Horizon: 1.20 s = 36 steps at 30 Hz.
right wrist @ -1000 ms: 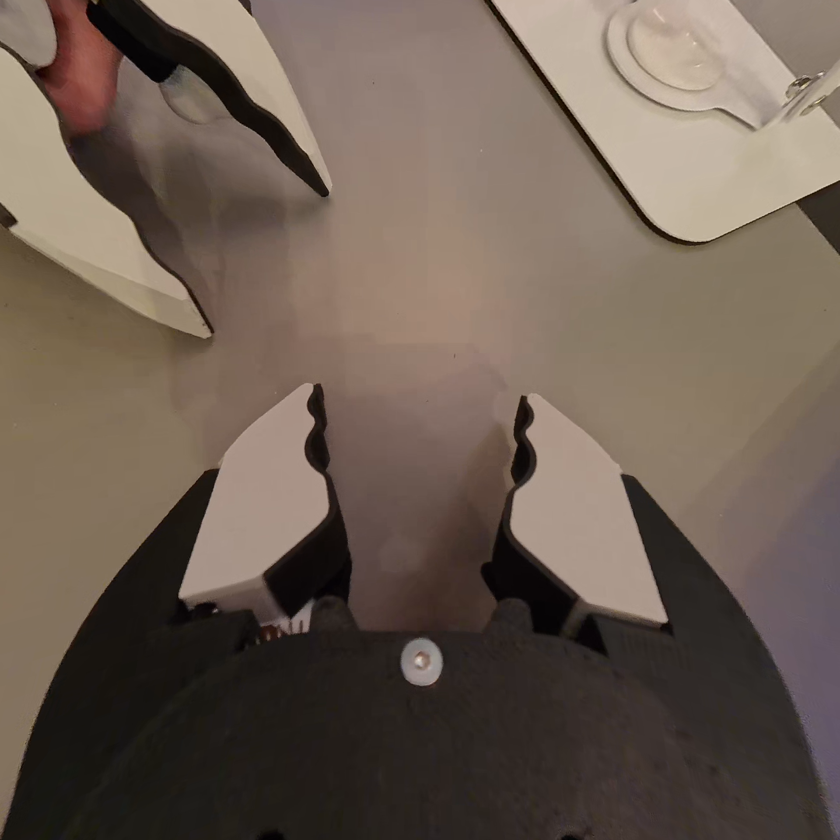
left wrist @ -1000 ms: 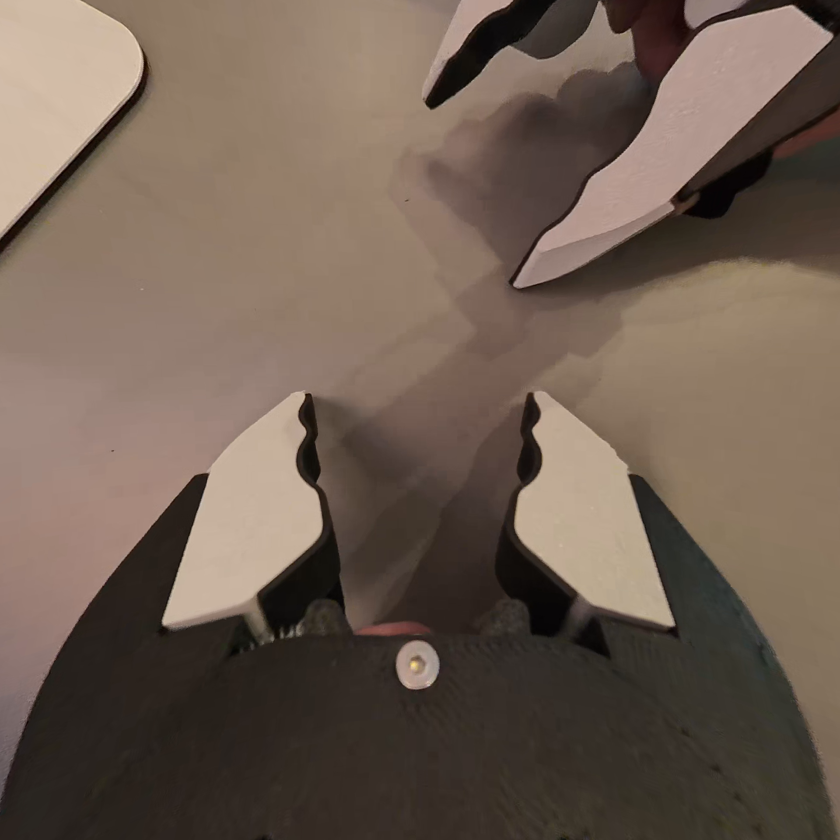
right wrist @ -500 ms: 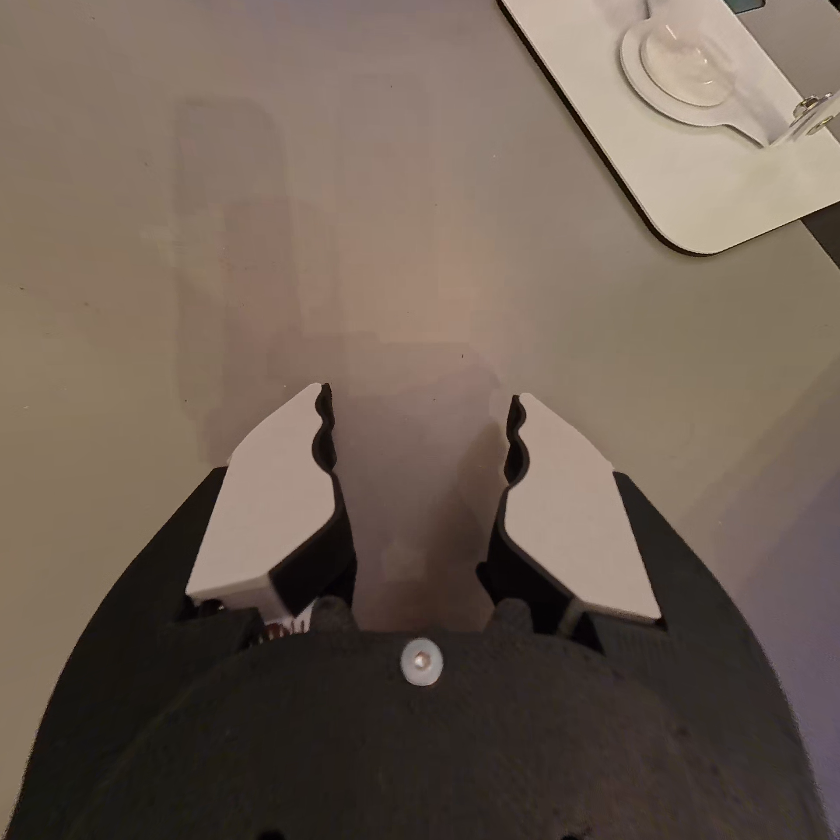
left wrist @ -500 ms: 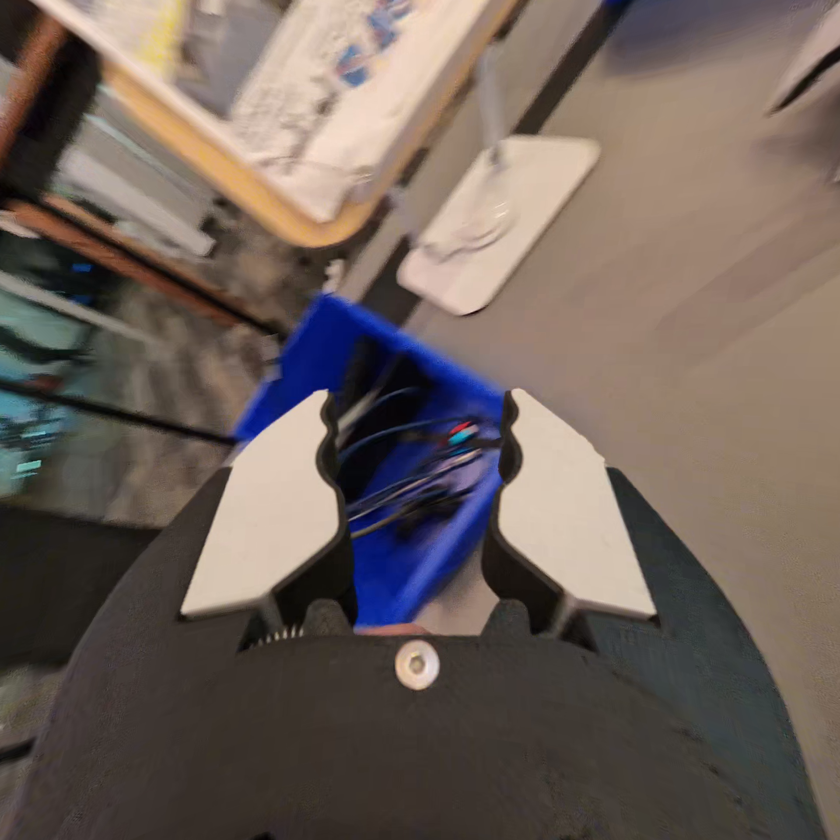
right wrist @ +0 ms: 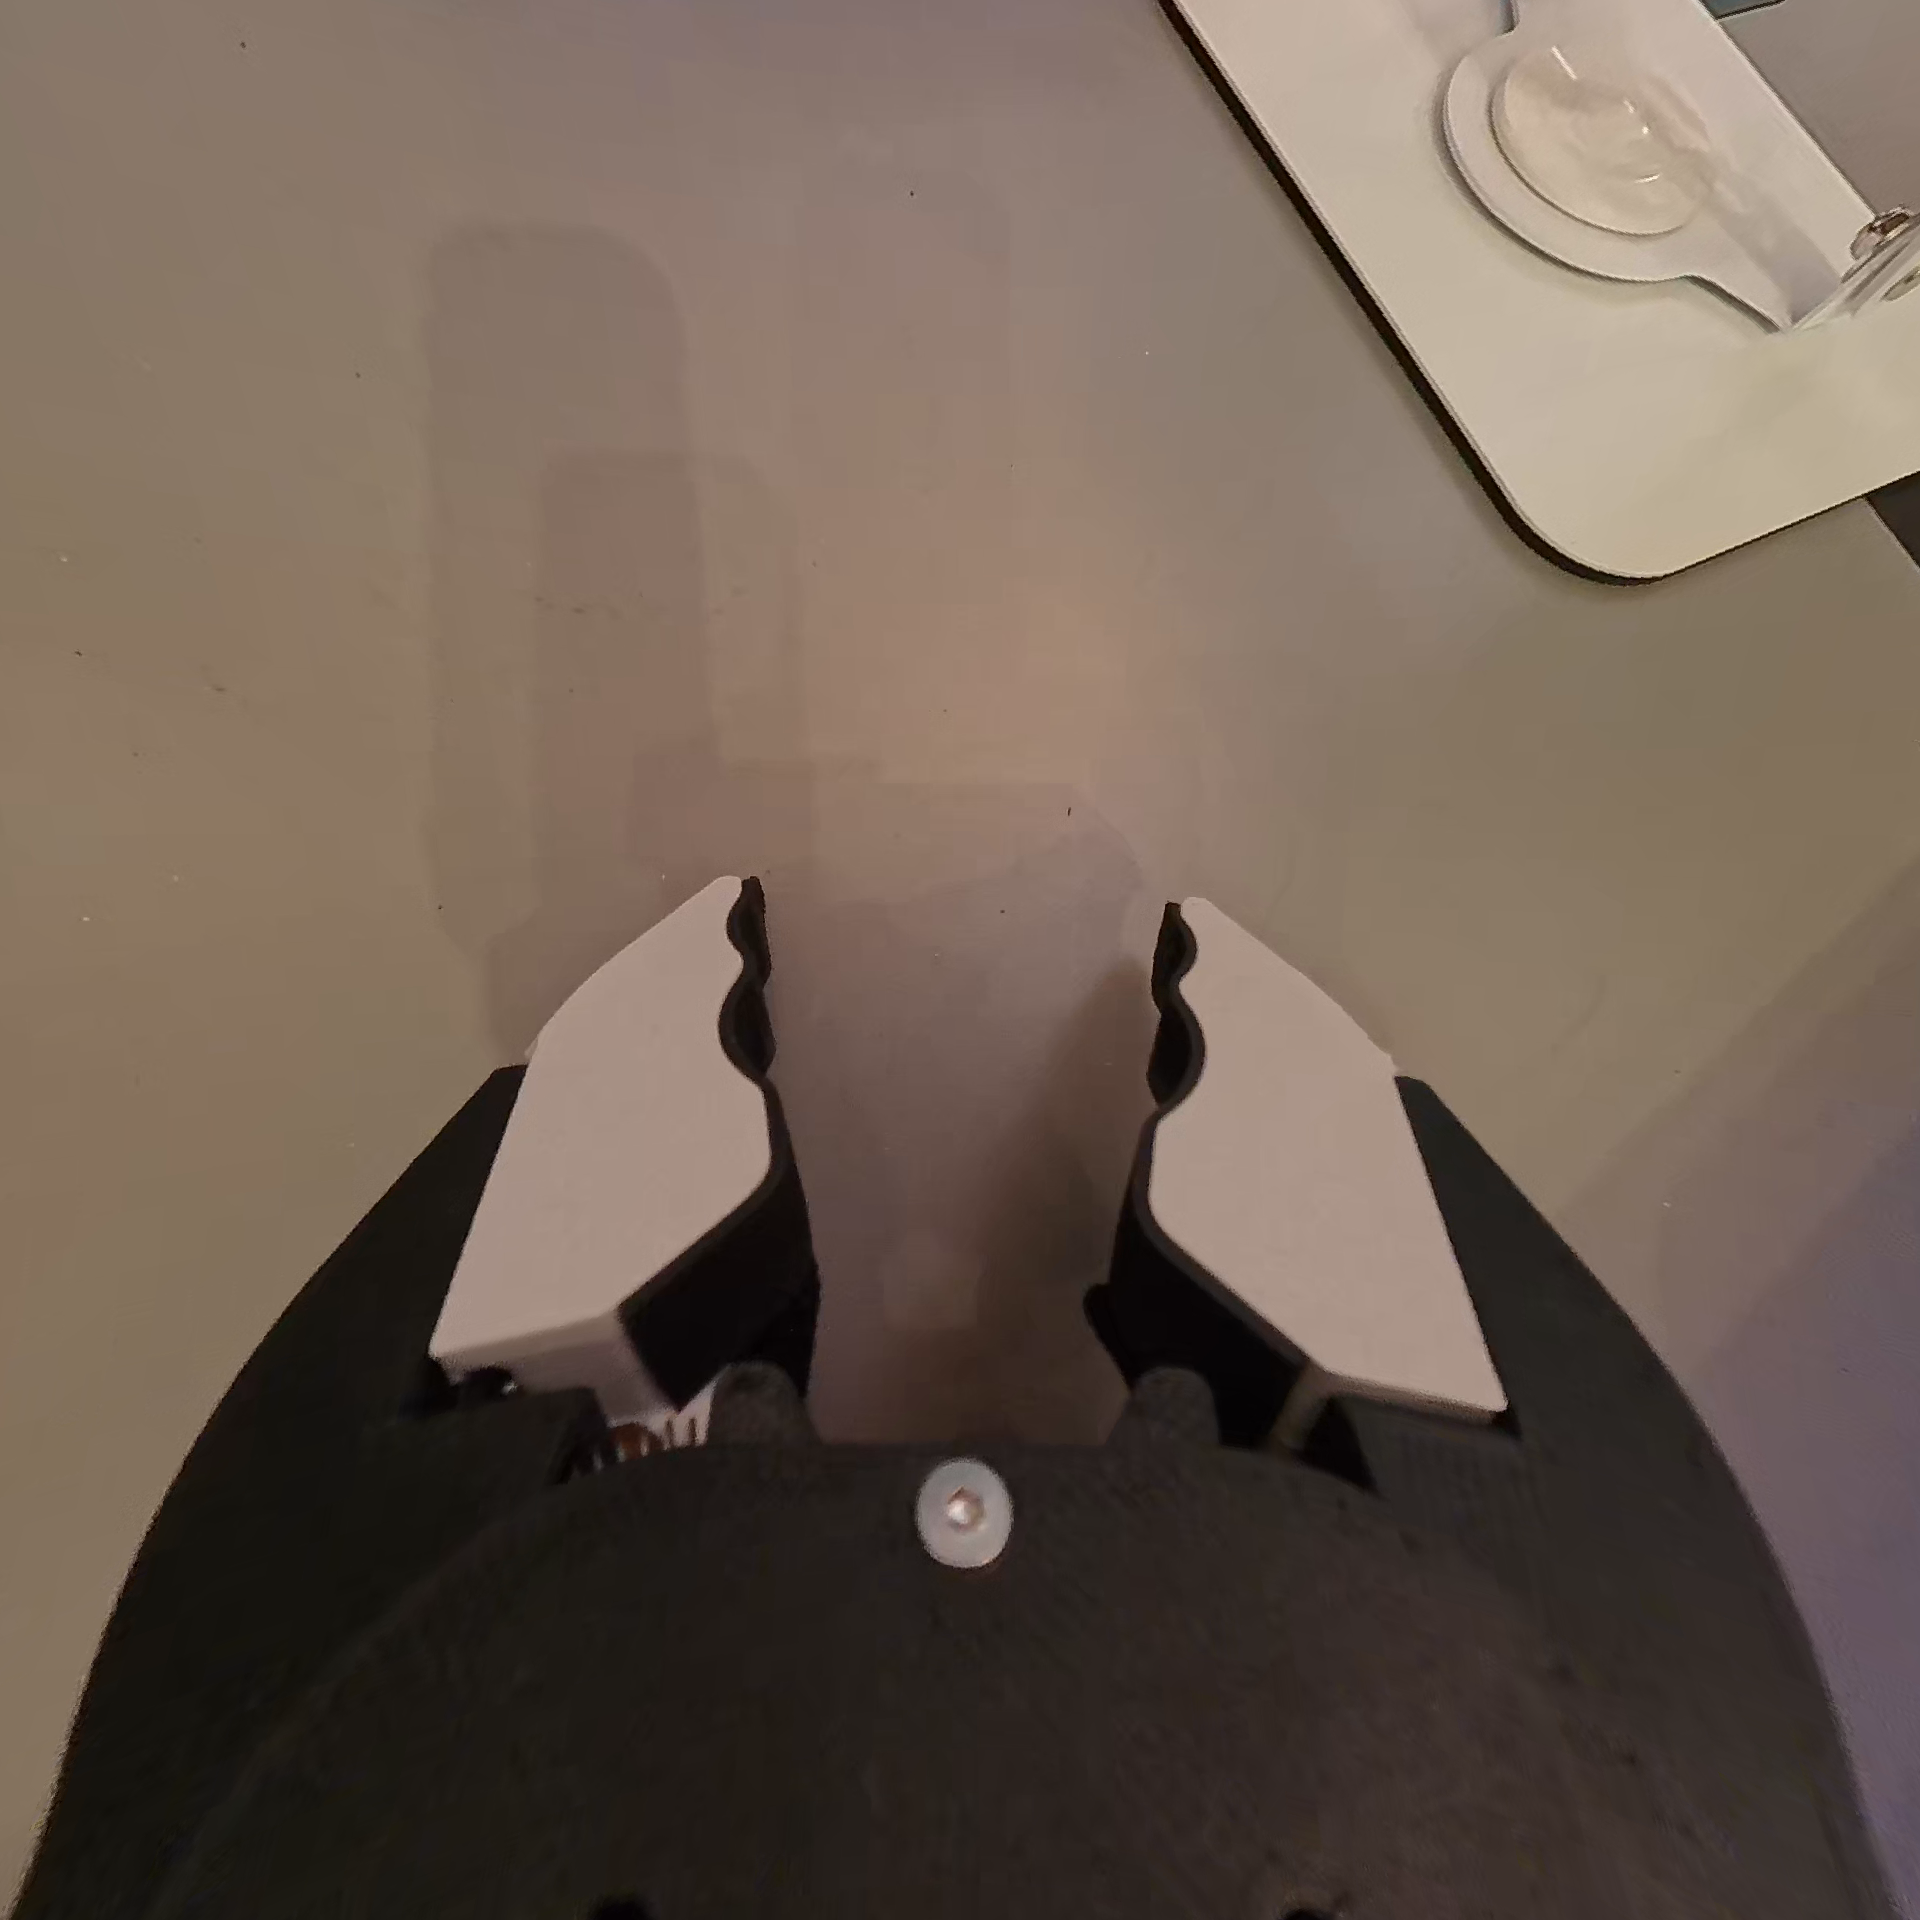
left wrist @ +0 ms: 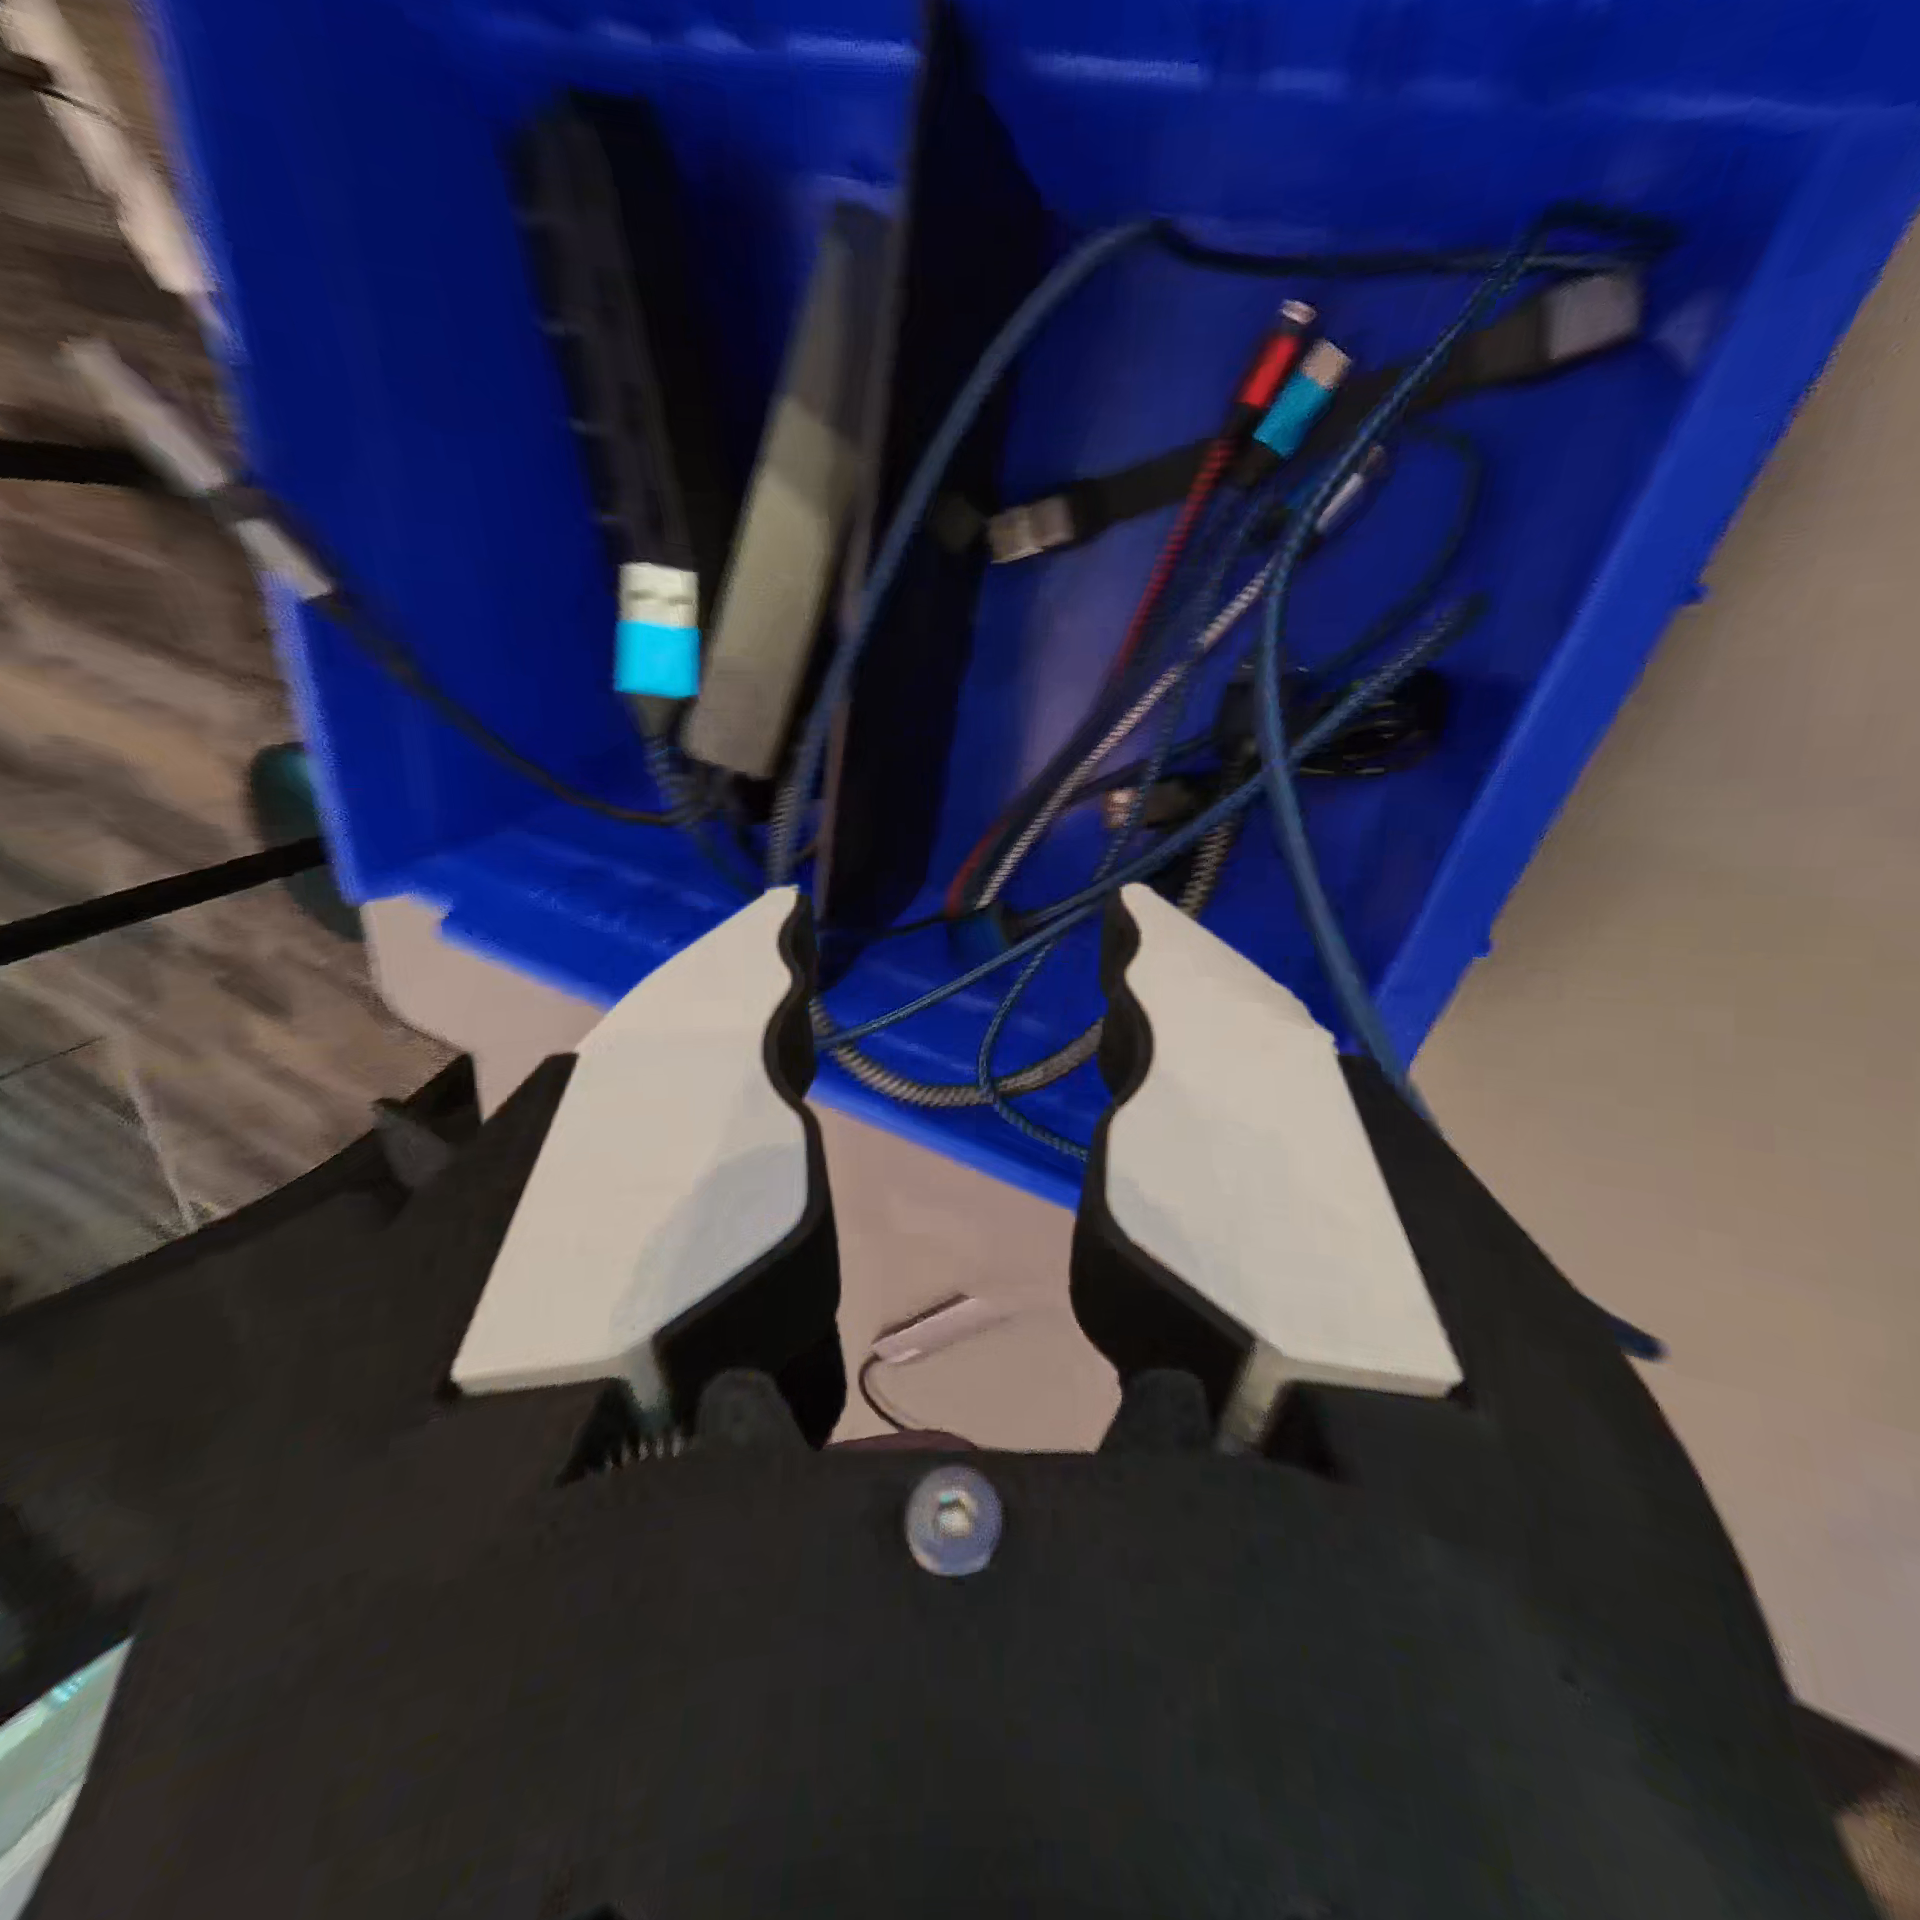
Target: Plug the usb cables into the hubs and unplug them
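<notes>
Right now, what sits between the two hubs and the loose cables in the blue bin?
A dark divider, upright, with the hubs left and cables right, in the left wrist view.

No legible writing, labels or numbers — left view perhaps too blurred

Office or lab workstation: grey desk (right wrist: 416,520); white stand base (right wrist: 1621,395) at 1 o'clock; blue bin (left wrist: 1558,156) of cables (left wrist: 1278,644), hubs (left wrist: 790,520).
</notes>
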Each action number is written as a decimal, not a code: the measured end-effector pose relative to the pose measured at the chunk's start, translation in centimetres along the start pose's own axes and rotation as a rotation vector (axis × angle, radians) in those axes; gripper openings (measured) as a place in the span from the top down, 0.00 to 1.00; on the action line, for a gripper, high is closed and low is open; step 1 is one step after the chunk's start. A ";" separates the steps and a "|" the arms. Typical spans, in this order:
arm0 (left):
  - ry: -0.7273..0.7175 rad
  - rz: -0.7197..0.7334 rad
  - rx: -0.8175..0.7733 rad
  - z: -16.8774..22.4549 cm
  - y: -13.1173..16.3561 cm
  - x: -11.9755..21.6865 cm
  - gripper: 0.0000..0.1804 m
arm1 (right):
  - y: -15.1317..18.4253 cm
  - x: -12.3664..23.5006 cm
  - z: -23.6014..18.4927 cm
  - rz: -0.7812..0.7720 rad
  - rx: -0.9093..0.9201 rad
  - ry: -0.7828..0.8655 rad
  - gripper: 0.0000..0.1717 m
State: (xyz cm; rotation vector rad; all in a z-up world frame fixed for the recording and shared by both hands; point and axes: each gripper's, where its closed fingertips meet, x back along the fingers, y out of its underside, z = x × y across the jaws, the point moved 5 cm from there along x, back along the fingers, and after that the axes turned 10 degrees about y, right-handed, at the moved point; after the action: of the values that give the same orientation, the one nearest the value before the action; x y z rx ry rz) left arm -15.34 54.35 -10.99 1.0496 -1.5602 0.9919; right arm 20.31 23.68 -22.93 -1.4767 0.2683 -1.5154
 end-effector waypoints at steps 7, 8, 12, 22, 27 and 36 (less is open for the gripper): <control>0.200 -0.253 -0.077 2.1 0.9 -5.2 0.69 | 0.0 0.0 -0.1 0.000 0.002 -0.015 0.59; 0.218 -0.265 -0.070 2.0 0.9 -5.5 0.73 | 0.0 0.0 -0.1 0.000 0.002 -0.015 0.59; 0.312 -0.293 -0.024 2.0 1.0 -6.5 0.88 | 0.0 0.0 -0.1 -0.001 0.002 -0.017 0.59; 0.355 -0.286 0.041 1.9 0.9 -4.6 0.95 | 0.0 0.0 -0.1 -0.001 0.000 -0.019 0.59; 0.301 -0.288 0.037 1.3 0.6 -3.4 0.99 | 0.0 0.0 -0.1 -0.001 0.000 -0.019 0.59; 0.050 -0.120 0.060 -0.1 -1.5 4.1 0.99 | 0.0 0.0 0.0 -0.002 0.000 -0.018 0.59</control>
State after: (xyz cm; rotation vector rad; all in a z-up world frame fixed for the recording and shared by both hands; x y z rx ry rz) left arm -14.54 53.34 -6.86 1.1384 -1.4179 0.9802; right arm 20.28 23.66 -22.98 -1.4907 0.2565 -1.5023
